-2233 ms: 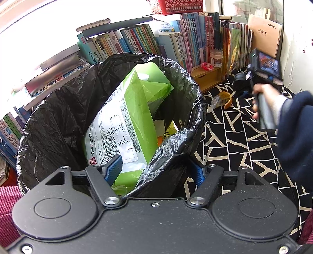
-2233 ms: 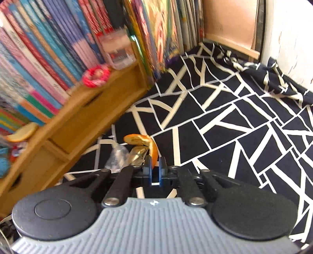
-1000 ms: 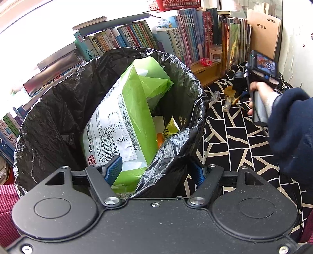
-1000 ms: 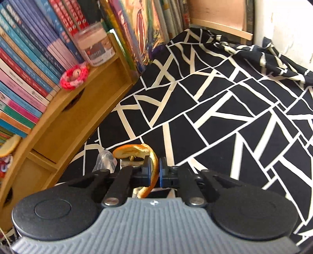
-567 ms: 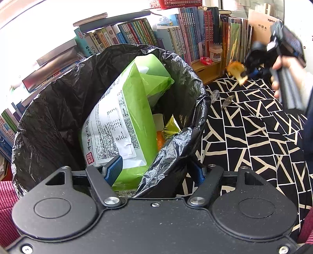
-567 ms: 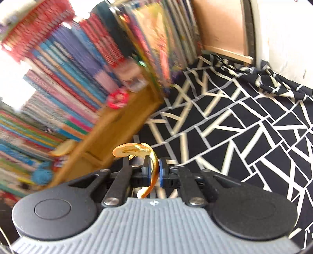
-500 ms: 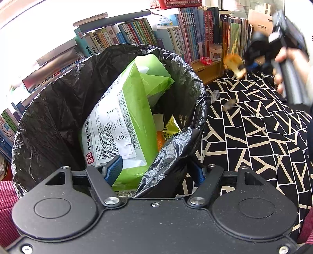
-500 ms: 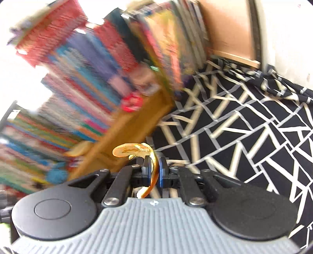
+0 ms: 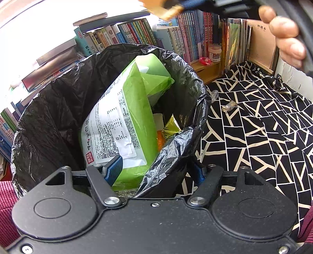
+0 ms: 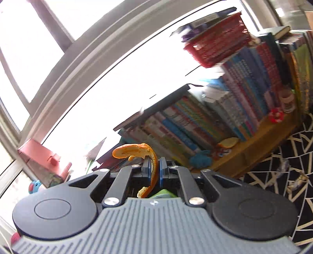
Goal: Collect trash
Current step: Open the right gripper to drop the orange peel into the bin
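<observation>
Orange peel sits pinched in the closed right tongs, cut off at the left view's top edge. Left tongs straddle the black bin bag, half-spread (right finger hidden); contact is unclear.

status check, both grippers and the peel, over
Right gripper shut on orange peel, up above the bin bag. Left gripper clamped on bag rim. Green packet fills the bin; wrappers left on cloth.

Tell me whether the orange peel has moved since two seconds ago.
Yes. The orange peel, pinched in the right gripper, rose from the patterned cloth to above the book row, toward the trash bag.
</observation>
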